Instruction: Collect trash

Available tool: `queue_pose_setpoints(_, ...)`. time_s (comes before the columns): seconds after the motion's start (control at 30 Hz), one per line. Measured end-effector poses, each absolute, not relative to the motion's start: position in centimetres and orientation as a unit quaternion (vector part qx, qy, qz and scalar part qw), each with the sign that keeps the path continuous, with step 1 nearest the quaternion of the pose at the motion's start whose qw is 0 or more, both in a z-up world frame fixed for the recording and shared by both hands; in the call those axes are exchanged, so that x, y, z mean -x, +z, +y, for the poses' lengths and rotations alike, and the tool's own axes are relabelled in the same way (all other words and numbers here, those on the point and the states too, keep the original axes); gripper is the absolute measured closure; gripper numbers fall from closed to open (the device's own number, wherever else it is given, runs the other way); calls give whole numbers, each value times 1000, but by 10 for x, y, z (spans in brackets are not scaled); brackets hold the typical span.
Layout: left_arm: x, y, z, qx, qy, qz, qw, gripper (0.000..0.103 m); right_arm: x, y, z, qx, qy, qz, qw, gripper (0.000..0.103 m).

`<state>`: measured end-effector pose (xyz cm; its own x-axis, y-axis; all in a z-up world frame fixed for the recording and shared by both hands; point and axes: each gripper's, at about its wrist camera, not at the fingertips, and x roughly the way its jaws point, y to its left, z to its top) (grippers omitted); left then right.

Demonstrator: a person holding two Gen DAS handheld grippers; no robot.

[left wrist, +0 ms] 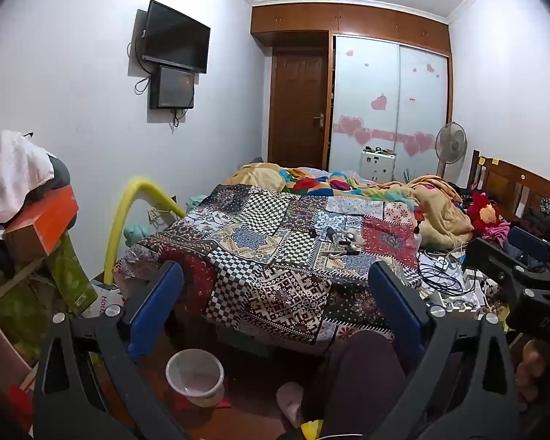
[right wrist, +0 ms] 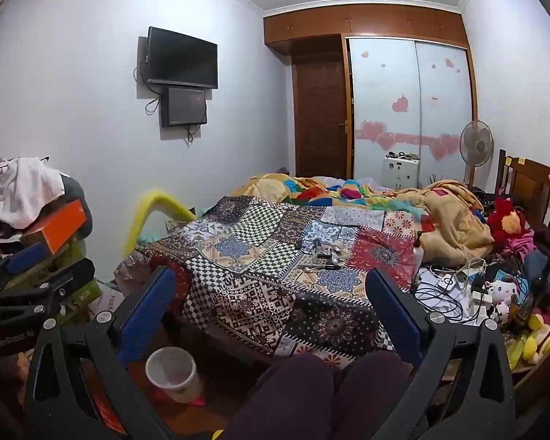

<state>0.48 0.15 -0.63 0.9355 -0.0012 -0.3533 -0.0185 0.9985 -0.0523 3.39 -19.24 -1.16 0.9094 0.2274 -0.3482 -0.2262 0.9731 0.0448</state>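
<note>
1. The left gripper [left wrist: 275, 289] hangs in the air before the foot of the bed [left wrist: 293, 293], tilted a little downward. Its jaws stand wide apart with nothing between them.
2. The right gripper [right wrist: 271, 289] hangs beside it at much the same tilt. Its jaws are likewise spread wide and hold nothing.
3. Each gripper shows at the edge of the other's view: the right one [left wrist: 524, 278] at the right edge of the left wrist view, the left one [right wrist: 29, 286] at the left edge of the right wrist view.
4. A white bin [left wrist: 195, 377] stands upright on the floor [left wrist: 245, 377] near the foot of the bed, below and just inside the left jaw of each gripper. It looks lined with a pale bag; what it holds cannot be told.
5. A patchwork quilt [left wrist: 275, 242] covers the near half of the bed and hangs over its foot.
6. On the quilt, towards the right, lie several small items [left wrist: 339, 242], dark and pale, close together. They are too small to name.
7. Right of them, at the bed's edge, sits a tangle of cables [left wrist: 440, 275] and white chargers.
8. Crumpled blankets [left wrist: 436, 209] lie across the far half of the bed.
9. The person's knees [right wrist: 311, 388] in dark trousers show at the bottom, between the jaws.
10. A slipper [left wrist: 291, 399] lies on the floor by the left knee.
11. Left of the bed stands a pile of boxes and clothes [left wrist: 29, 198].
12. A TV [left wrist: 176, 42] hangs on the left wall.
</note>
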Motion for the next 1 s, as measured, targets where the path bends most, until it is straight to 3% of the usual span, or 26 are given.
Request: queue_pose_setpoints(1.0, -5, -14, 5, 27, 2, 184, 982, 1, -30, -9, -192, -8, 117, 172, 978, 0)
